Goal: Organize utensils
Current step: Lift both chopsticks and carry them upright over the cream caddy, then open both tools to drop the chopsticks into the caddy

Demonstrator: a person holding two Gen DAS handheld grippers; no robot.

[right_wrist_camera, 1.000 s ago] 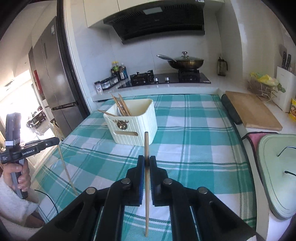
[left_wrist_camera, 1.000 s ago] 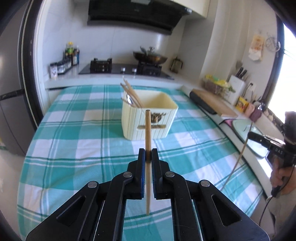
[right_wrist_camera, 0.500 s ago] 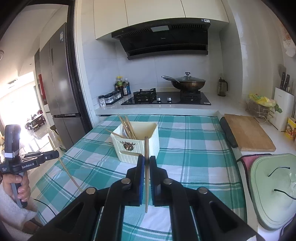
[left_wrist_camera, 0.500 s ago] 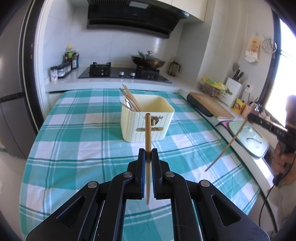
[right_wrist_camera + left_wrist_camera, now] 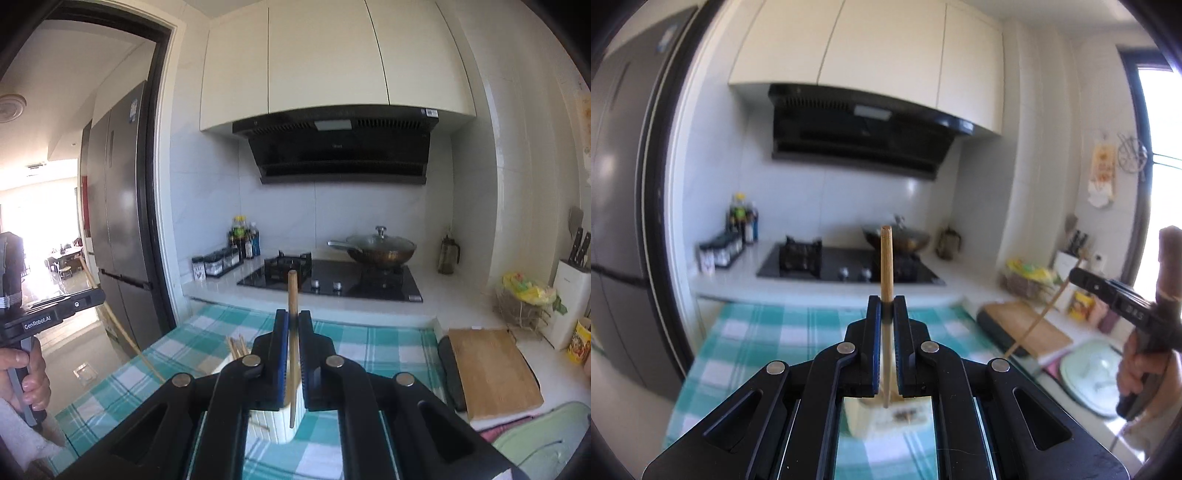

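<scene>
My left gripper [image 5: 885, 314] is shut on a wooden chopstick [image 5: 886, 258] that stands upright between its jaws. My right gripper [image 5: 293, 325] is shut on a second wooden chopstick [image 5: 292, 291], also upright. The cream utensil holder [image 5: 886, 415] sits on the checked tablecloth, low behind the left gripper's jaws; in the right wrist view the holder [image 5: 280, 424] shows below the jaws with several chopsticks [image 5: 236, 345] standing in it. Both grippers are raised above the holder. Each view shows the other hand-held gripper, the right one [image 5: 1108, 291] and the left one [image 5: 62, 302], with its chopstick.
The teal checked tablecloth [image 5: 369, 341] covers the table. Behind it is a stove [image 5: 332, 278] with a lidded wok [image 5: 380, 247], and bottles [image 5: 243, 236]. A cutting board [image 5: 487, 369], knife block [image 5: 572, 295] and pale lid [image 5: 1089, 373] lie to the right.
Both grippers have risen and tilted up with their chopsticks. The holder has dropped from the middle of each view to low behind the jaws.
</scene>
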